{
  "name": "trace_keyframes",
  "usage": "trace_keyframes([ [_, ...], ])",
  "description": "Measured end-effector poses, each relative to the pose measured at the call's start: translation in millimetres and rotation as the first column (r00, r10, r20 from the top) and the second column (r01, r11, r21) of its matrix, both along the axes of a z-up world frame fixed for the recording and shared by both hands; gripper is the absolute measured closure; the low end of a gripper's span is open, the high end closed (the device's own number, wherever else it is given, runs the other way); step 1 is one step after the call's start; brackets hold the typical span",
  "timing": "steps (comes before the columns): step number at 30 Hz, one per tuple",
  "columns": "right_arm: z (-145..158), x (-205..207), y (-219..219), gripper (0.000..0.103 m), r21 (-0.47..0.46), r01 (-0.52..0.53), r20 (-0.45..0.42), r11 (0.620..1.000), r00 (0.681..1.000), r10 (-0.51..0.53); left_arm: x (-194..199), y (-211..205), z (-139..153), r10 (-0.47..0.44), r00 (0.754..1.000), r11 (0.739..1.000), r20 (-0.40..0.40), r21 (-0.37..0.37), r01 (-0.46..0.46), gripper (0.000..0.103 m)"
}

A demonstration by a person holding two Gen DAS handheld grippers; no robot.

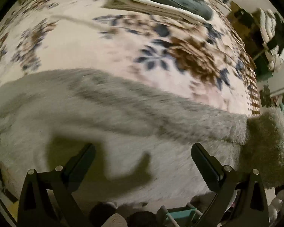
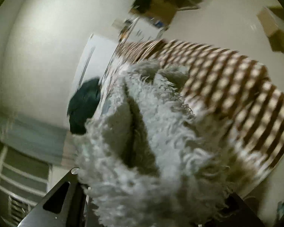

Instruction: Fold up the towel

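Grey shaggy towel (image 1: pixel 108 113) spread over the floral bed cover (image 1: pixel 108 43), one end bunched up at the right gripper (image 2: pixel 153 198), apparently pinched there, though jaws buried in pile, so grip impossible to confirm. Left gripper (image 1: pixel 142 157) hovering above the cloth, jaws spread and empty. Likely trouble: thick pile slipping out mid-lift, or a lopsided fold with only one corner carried.

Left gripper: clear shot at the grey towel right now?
Probably yes. The left gripper is open, jaws spread right over the towel lying on the bedspread, nothing between. The right gripper already holds one end.
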State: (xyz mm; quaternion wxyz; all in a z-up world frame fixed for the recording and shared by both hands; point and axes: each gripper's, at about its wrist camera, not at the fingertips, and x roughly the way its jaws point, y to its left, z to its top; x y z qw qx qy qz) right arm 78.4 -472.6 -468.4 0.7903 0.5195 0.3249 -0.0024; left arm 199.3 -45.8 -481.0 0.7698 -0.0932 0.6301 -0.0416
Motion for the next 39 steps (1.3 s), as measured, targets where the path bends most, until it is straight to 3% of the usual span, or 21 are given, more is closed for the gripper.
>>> trace_keyframes([
  [3, 13.1, 20.4, 69.4, 0.081, -0.020, -0.092, -0.024, 0.996, 0.996, 0.091, -16.2, 43.3, 7.8, 0.042, 0.999, 0.999, -0.007, 0.009, -0.042, 0.000],
  [6, 0.2, 39.6, 143.0, 0.082, -0.021, -0.195, -0.058, 0.981, 0.979, 0.194, -31.7, 85.3, 6.2, 0.090, 0.996, 0.996, -0.017, 0.030, -0.090, 0.000],
  [9, -28.0, 56.3, 226.5, 0.082, -0.094, -0.328, -0.112, 0.940, 0.942, 0.317, -49.1, 128.0, -1.3, 0.149, 0.989, 0.987, -0.024, 0.060, -0.147, 0.000],
  [12, -60.6, 68.5, 301.6, 0.082, -0.190, -0.462, -0.189, 0.867, 0.883, 0.429, -64.0, 165.3, -11.2, 0.209, 0.977, 0.975, -0.050, 0.082, -0.205, 0.000],
  [14, -78.1, 78.1, 339.9, 0.079, -0.247, -0.558, -0.282, 0.793, 0.824, 0.492, -69.9, 183.8, -13.9, 0.239, 0.969, 0.969, -0.060, 0.079, -0.234, 0.000],
  [16, -87.3, 82.0, 365.6, 0.066, -0.274, -0.636, -0.366, 0.722, 0.763, 0.533, -71.4, 198.4, -11.3, 0.252, 0.967, 0.965, -0.046, 0.081, -0.248, 0.000],
  [17, -87.9, 81.4, 375.1, 0.042, -0.258, -0.678, -0.372, 0.688, 0.727, 0.577, -69.9, 202.6, -8.3, 0.255, 0.966, 0.965, -0.037, 0.075, -0.252, 0.000],
  [18, -86.0, 82.1, 382.3, 0.028, -0.216, -0.727, -0.358, 0.652, 0.680, 0.639, -67.7, 205.5, -5.5, 0.258, 0.966, 0.965, -0.031, 0.065, -0.256, 0.000],
  [19, -81.8, 84.8, 384.3, 0.025, -0.168, -0.759, -0.333, 0.628, 0.644, 0.689, -63.8, 207.8, -1.3, 0.261, 0.965, 0.965, -0.021, 0.042, -0.260, 0.000],
  [20, -80.1, 88.1, 381.1, 0.023, -0.133, -0.772, -0.310, 0.622, 0.629, 0.713, -59.5, 207.6, 3.0, 0.264, 0.964, 0.964, -0.012, 0.020, -0.264, 0.000],
  [23, -60.8, 76.5, 360.5, 0.016, -0.037, -0.765, -0.259, 0.643, 0.628, 0.733, -41.4, 197.1, 14.4, 0.247, 0.969, 0.968, 0.016, -0.054, -0.246, 0.000],
  [25, -56.6, 80.5, 322.5, 0.014, -0.010, -0.711, -0.291, 0.703, 0.675, 0.678, -25.3, 180.6, 16.0, 0.220, 0.975, 0.972, 0.025, -0.088, -0.217, 0.000],
  [28, -46.9, 58.5, 286.0, 0.014, -0.039, -0.641, -0.364, 0.767, 0.724, 0.586, 2.3, 148.2, 10.1, 0.156, 0.988, 0.977, 0.018, -0.152, -0.152, 0.000],
  [33, -50.5, 33.4, 221.2, 0.014, -0.096, -0.512, -0.462, 0.854, 0.783, 0.417, 54.2, 79.0, -21.5, 0.013, 1.000, 0.991, 0.028, -0.130, -0.010, 0.001],
  [35, -54.2, 29.1, 207.3, 0.014, -0.093, -0.466, -0.475, 0.880, 0.797, 0.372, 67.4, 62.6, -37.5, -0.011, 0.999, 0.994, 0.036, -0.105, 0.014, 0.024],
  [36, -56.2, 27.5, 200.9, 0.014, -0.101, -0.452, -0.488, 0.886, 0.799, 0.352, 68.8, 59.3, -41.9, -0.024, 0.999, 0.994, 0.037, -0.104, 0.028, 0.064],
  [37, -54.1, 24.4, 195.9, 0.014, -0.110, -0.443, -0.496, 0.890, 0.800, 0.337, 66.9, 58.7, -43.6, -0.037, 0.999, 0.991, 0.036, -0.125, 0.041, 0.088],
  [39, -56.1, 19.9, 186.3, 0.014, -0.125, -0.429, -0.515, 0.895, 0.799, 0.311, 56.3, 66.3, -29.5, 0.000, 0.996, 0.989, 0.087, -0.148, 0.013, 0.088],
])
